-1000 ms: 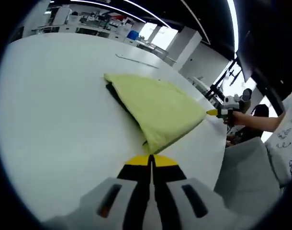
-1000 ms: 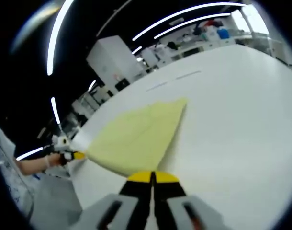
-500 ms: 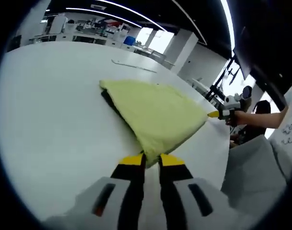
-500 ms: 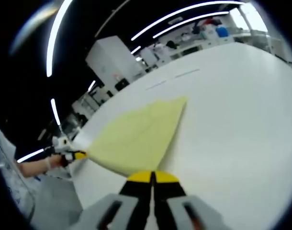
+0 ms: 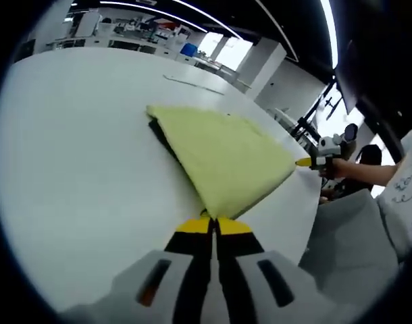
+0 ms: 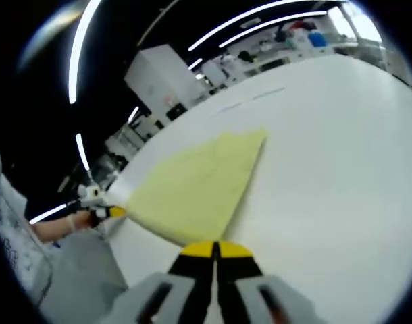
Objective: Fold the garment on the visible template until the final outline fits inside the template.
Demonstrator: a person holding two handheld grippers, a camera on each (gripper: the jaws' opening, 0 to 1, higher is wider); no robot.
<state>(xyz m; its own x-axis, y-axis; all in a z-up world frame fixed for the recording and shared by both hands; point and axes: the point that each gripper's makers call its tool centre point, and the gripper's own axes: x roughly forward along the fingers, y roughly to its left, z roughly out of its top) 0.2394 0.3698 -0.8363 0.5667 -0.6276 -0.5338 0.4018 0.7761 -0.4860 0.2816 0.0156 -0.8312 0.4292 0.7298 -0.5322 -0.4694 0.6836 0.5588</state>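
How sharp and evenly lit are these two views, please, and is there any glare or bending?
Left gripper view: garment fairly sharp, white table bright, its edge bowed by the fisheye, windows blown out. Right gripper view: softer overall, ceiling light strips curve and smear, and the table's far side washes pale.

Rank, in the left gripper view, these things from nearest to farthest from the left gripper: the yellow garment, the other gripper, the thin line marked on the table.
1. Yellow garment, touching the left gripper.
2. Right gripper, at the garment's right corner.
3. Thin line, far side of the table.
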